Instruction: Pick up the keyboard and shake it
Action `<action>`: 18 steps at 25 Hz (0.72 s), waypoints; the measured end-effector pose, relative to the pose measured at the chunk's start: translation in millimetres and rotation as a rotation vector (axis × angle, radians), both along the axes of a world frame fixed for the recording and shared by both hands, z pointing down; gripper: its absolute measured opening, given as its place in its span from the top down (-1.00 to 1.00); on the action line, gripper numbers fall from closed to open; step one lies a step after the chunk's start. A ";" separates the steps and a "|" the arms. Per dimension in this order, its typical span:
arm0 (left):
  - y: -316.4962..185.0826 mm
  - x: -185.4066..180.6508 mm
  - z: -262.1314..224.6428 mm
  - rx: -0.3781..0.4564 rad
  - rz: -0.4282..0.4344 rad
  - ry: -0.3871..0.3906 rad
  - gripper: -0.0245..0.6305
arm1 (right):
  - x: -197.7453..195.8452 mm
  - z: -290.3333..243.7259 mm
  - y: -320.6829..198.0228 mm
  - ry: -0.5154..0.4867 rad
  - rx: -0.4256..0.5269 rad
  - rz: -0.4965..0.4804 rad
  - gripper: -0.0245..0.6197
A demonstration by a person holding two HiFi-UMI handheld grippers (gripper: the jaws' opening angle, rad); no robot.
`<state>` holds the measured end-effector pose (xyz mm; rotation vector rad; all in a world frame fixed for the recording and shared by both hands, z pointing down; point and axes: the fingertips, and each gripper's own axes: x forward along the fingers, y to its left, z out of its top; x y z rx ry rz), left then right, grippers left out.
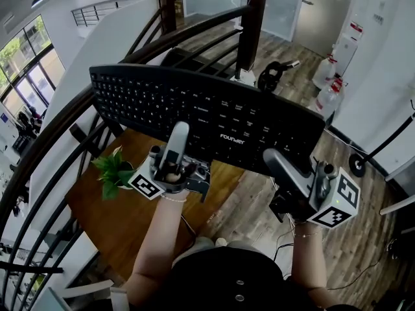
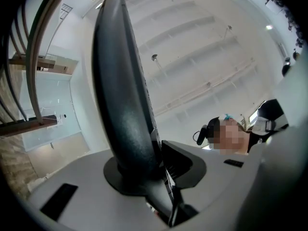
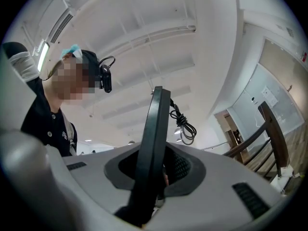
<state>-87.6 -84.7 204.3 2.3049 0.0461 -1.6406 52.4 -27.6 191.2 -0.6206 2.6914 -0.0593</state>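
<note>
Black full-size plastic keyboard (image 1: pixel 207 112) w/ white "Founder" print is held up in the air. Its keys face the head cam and it slants down to the right in that view. It's above the brown wooden table (image 1: pixel 130 229) & in front of the dark curved railing (image 1: pixel 58 128). Left gripper (image 1: pixel 178 140) pinches the keyboard's lower edge left of centre. Right gripper (image 1: pixel 275 162) pinches the same edge nr the right end. Left gripper view: keyboard (image 2: pixel 120 95) edge-on, clamped betw. the jaws. Right gripper view: keyboard (image 3: pixel 151 138) likewise clamped, its coiled black cable (image 3: pixel 184 121) hanging beyond. Small green leafy plant (image 1: pixel 111 170) sits on the table, just left of the left gripper.
</note>
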 end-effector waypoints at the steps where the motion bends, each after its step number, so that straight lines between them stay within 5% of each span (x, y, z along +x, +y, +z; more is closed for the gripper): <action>1: -0.5 0.2 0.8 -0.001 0.009 0.009 0.59 | -0.3 -0.3 -0.2 0.009 0.001 0.001 0.59; 18: -5.2 2.2 7.4 -0.045 0.043 0.002 0.60 | 0.3 4.2 -3.9 0.008 -0.041 0.009 0.59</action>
